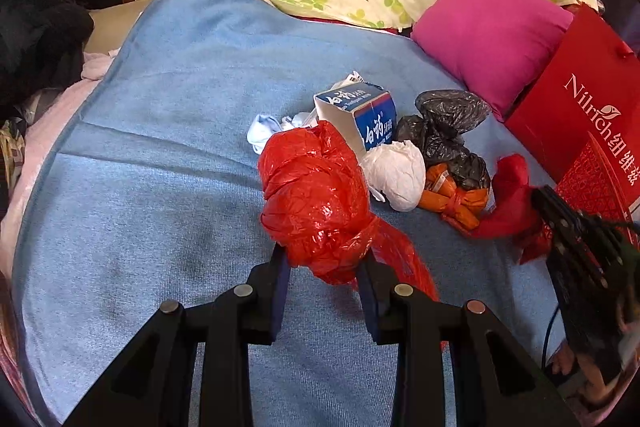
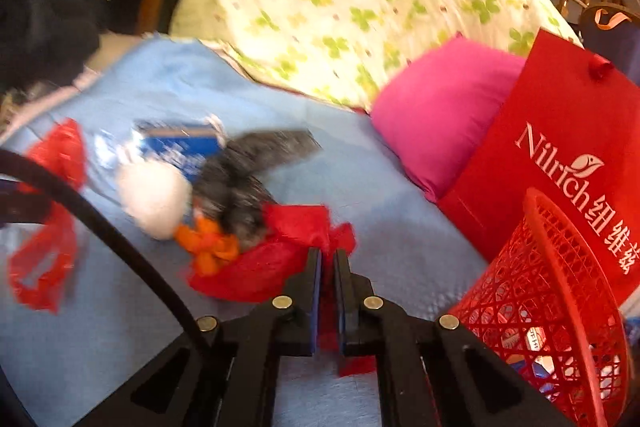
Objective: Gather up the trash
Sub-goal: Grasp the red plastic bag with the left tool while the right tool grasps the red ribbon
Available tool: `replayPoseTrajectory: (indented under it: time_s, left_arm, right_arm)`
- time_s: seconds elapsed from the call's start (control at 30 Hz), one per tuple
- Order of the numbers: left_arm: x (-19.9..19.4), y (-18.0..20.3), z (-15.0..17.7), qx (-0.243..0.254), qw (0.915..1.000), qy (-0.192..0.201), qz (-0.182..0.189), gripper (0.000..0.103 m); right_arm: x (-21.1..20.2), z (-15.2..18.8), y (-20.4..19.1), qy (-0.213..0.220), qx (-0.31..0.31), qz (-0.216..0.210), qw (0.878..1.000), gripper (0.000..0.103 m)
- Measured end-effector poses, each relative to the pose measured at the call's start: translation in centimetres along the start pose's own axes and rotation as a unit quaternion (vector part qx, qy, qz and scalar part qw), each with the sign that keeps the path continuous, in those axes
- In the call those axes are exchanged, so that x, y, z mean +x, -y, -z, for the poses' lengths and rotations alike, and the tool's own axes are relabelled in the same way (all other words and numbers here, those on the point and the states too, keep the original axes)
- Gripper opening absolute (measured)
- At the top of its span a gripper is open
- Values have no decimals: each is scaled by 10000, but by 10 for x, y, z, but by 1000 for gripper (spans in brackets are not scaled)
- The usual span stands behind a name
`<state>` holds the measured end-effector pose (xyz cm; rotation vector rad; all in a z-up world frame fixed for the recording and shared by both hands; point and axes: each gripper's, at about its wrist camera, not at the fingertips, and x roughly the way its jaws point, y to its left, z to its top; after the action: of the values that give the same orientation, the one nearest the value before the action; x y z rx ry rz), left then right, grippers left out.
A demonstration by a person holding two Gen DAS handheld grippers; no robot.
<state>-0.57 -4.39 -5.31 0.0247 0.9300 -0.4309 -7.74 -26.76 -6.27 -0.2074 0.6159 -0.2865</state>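
On the bed's blue blanket (image 1: 152, 155), going left to right, the left gripper (image 1: 326, 267) comes first: its jaws stand a little apart, clamped on the knotted tail of a crumpled red plastic bag (image 1: 316, 195), which bulges above the fingertips. Pinching at the knot looks deliberate, since the twisted neck gives firmer purchase than the slippery ball.

Next lies the remaining pile of trash, bunched together near the middle of the bed: a small pale blue wad (image 1: 262, 133), a torn blue-and-white carton (image 1: 360, 115) lying on its side, a white paper ball (image 1: 398, 173) touching it, a crumpled black plastic bag (image 1: 448, 131), and an orange wrapper (image 1: 460, 201) tied in a bundle just beside the black bag.

Further right, the right gripper (image 2: 327, 255) is closed tight on a thin fold of another red plastic bag (image 2: 264, 267), whose bulk spreads to the left of its fingers against the orange wrapper. This view is motion-blurred.

At the far right a red mesh wastebasket (image 2: 560, 307), leaning, already holds some scraps and stands in front of a red paper gift bag (image 2: 560, 131) and a pink cushion (image 2: 436, 107). It seems the likely destination for both bags, close to the right hand.
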Motion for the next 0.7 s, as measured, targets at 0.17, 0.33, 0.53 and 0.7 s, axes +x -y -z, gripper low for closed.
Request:
replayPoseTrajectory:
  time_s: [0.17,0.33,0.53,0.7]
  left_arm:
    - [12,6,-6,45,10000,11,-88,33]
    - [17,0,-8,-79,9999,-42,-114,34]
    - [20,-6,-9,-218,9997,-95,-108,34]
    - [24,-3,-8,-157,9997,-177,-96,34]
  right_arm:
    - [-37,8,-15,285,-26,-1275,9914,6]
    - [-48,22,-33,76,-316,-2305,9725,8]
    - [-32,26,-30,-230,-155,-2618,9647,74]
    - [-18,23,-14,-399,523,-2750,9592,82]
